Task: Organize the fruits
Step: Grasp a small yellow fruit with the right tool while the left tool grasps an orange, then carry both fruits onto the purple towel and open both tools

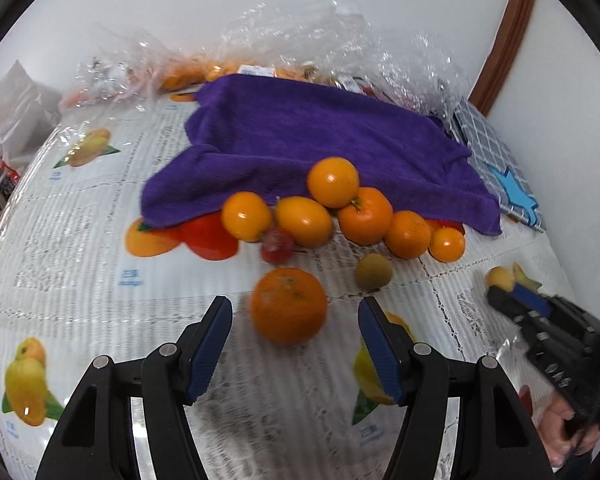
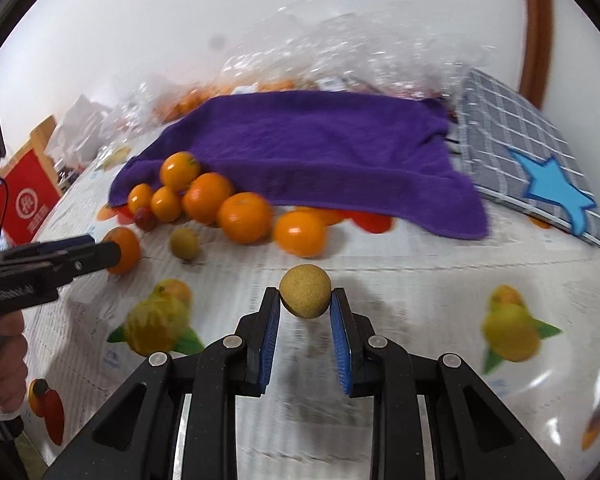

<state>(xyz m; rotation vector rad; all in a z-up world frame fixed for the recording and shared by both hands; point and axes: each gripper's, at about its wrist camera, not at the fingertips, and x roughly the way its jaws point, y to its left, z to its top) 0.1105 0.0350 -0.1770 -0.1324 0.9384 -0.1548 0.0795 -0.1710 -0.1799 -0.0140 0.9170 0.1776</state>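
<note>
Large orange point(image 1: 289, 306): sitting alone on the tablecloth, dull-skinned, just ahead of the pile.
Orange pile point(image 1: 342, 216): glossy oranges crowding together, touching, along the purple towel's front edge.
Small red fruit point(image 1: 277, 245): nestling at the pile's front.
Brown fruit point(image 2: 305, 297): round, rough-skinned, being pinched between blue pads.
Second brown fruit point(image 1: 373, 271): lying near the pile.

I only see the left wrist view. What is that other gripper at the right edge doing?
Observer: The right gripper pinches a small tan ball between its fingertips.
Visitor: Anything on my left that I'm missing?
Observer: A red box with a white emblem stands at the far left.
Visitor: How close am I to the big orange?
Observer: Seen from the side, the left gripper has its tips right at the big orange.
</note>
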